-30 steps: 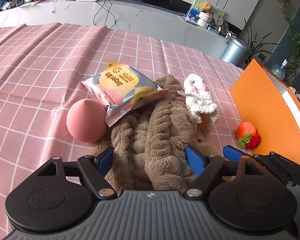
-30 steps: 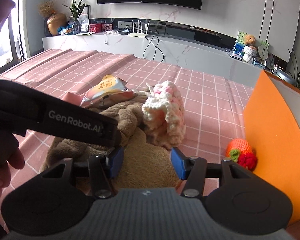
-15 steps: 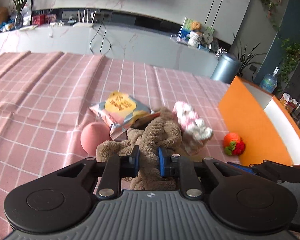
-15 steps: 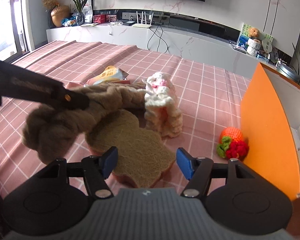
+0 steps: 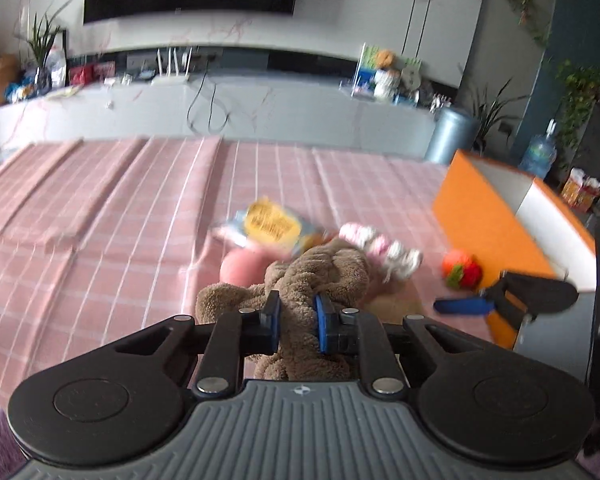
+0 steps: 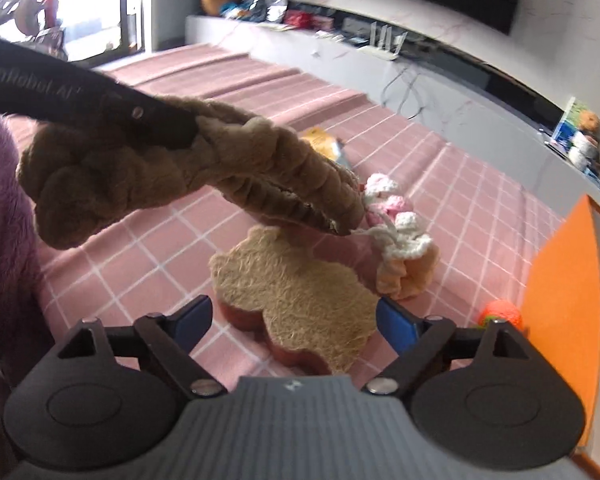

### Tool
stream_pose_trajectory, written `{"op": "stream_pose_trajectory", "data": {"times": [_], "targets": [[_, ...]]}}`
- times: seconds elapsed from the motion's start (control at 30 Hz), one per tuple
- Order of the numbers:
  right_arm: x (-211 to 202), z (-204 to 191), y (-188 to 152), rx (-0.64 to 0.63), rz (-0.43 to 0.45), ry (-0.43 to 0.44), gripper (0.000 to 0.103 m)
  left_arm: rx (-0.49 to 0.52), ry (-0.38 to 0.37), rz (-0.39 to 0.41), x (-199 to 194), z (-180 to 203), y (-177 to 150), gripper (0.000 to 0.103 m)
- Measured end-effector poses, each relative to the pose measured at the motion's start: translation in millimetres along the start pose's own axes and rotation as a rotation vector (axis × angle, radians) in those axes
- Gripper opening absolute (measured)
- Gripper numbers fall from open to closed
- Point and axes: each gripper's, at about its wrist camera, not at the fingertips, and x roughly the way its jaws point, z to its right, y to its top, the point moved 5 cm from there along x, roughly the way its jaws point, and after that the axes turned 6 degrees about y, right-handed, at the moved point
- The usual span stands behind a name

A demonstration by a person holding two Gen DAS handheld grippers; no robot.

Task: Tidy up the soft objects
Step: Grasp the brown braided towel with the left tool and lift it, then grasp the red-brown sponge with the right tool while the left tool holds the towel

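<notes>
Brown plush scarf (image 5: 320, 276) hangs pinched in the left hand-held gripper (image 5: 297, 322); right hand-held gripper (image 6: 294, 320) is opening, empty; orange box (image 5: 496, 220) at two o'clock looks unfilled, sorting barely begun.

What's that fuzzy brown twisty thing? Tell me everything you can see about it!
The fuzzy brown twisty thing looks like a plush, braided cloth, thick and ropey, tan-brown all over. The left claw is shut on it, pinching its middle, so it hangs lifted above the pink checked tablecloth. One lumpy end droops down at the left of the right wrist view. Its other end reaches down to the pink-and-white crocheted thing; whether they touch is unclear. A flat tan furry piece lies beneath it.
</notes>
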Motion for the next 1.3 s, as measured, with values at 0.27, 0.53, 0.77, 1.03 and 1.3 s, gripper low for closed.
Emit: {"op": "stream_pose_trajectory", "data": {"times": [0.27, 0.53, 0.77, 1.03, 1.3], "targets": [[23, 10, 11, -0.174, -0.057, 0.011, 0.094, 0.014, 0.035, -0.145, 31, -6, -24, 0.04], [43, 17, 6, -0.119, -0.083, 0.089, 0.096, -0.047, -0.017, -0.169, 48, -9, -27, 0.083], [34, 12, 0, -0.07, -0.081, 0.034, 0.081, -0.079, -0.038, -0.173, 54, -12, -31, 0.057], [9, 7, -18, 0.116, -0.096, -0.086, 0.072, -0.076, -0.024, -0.17, 51, -15, -33, 0.013], [-30, 5, -33, 0.212, -0.045, -0.185, 0.034, -0.061, -0.048, -0.151, 44, -7, -33, 0.027]]}}
